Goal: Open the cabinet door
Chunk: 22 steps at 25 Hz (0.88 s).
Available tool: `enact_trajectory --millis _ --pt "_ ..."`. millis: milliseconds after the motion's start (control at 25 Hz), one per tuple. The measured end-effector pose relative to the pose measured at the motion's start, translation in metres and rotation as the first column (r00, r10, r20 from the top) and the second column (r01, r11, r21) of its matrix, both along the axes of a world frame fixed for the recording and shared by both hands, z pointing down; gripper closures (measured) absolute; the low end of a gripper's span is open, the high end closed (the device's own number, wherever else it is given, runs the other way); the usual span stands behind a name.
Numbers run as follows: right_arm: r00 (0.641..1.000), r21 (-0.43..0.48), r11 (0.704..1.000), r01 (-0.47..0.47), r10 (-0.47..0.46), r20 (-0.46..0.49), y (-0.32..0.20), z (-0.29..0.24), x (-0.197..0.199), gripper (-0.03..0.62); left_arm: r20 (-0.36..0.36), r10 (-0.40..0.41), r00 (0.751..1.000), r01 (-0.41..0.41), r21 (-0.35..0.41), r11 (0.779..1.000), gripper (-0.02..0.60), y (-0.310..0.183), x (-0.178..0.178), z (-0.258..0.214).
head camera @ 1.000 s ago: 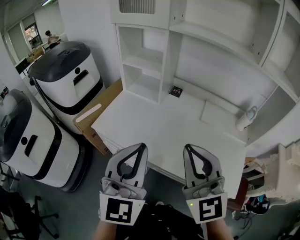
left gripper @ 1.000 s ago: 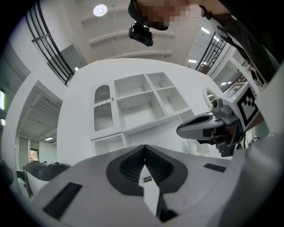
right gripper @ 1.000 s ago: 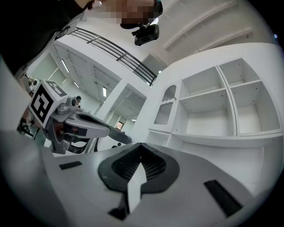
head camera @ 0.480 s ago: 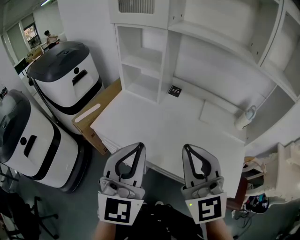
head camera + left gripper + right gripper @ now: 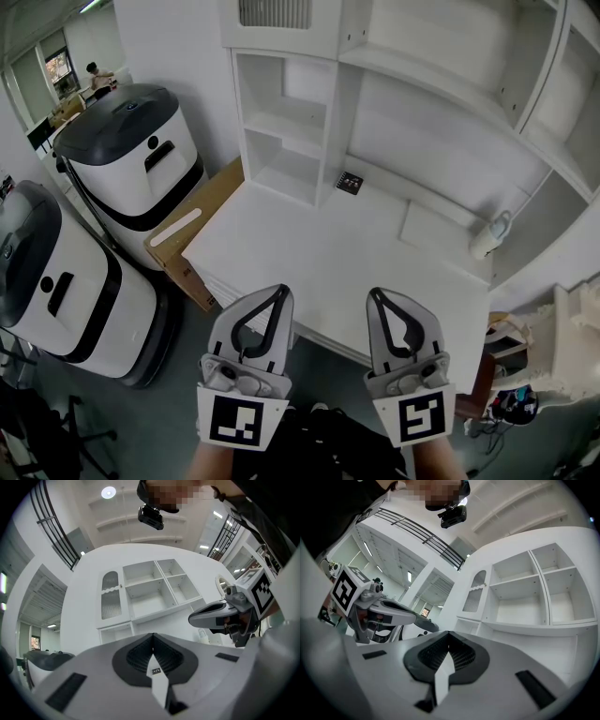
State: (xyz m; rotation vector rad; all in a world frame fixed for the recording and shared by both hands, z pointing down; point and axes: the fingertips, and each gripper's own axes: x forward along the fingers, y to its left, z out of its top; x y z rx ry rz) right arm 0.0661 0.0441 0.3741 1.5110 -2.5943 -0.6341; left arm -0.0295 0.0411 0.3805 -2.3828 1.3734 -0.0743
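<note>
While the left gripper [image 5: 278, 292] and right gripper [image 5: 377, 294] hang with fingers [image 5: 228, 330] clenched empty, two white machines [image 5: 131, 141] [image 5: 75, 291] crowd the table's [image 5: 309, 253] left; one black gadget [image 5: 351, 182] and one bottle [image 5: 491, 236] sit on it.

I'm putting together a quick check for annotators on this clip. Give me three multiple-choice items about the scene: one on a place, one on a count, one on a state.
1. Where is the small black square?
A. at the back of the white desk, beside the open shelves
B. on the floor
C. on a machine's lid

2. How many white-and-black machines stand left of the desk?
A. one
B. two
C. four

3. How do the jaws of the left gripper and right gripper stand?
A. both wide apart
B. one clamped on a handle
C. both together, nothing between

Answers:
1. A: it sits at the desk's back, next to the shelves.
2. B: a second machine stands nearer than the first.
3. C: each gripper view shows the pads meeting, nothing held.
</note>
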Motion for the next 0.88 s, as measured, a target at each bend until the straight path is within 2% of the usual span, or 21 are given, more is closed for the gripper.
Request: enact_trajectory --millis 360,880 --pt "0.999 -0.015 0.999 -0.034 0.034 0.035 0.009 0.003 -0.008 0.592 0.008 0.034 0.999 -0.034 0.006 0.999 0.583 0.007 -0.012 0.001" --pt "0.998 -0.02 0.998 -0.057 0.057 0.008 0.009 0.007 -0.019 0.592 -0.021 0.068 0.997 -0.068 -0.014 0.998 0.583 0.001 -0.019 0.008"
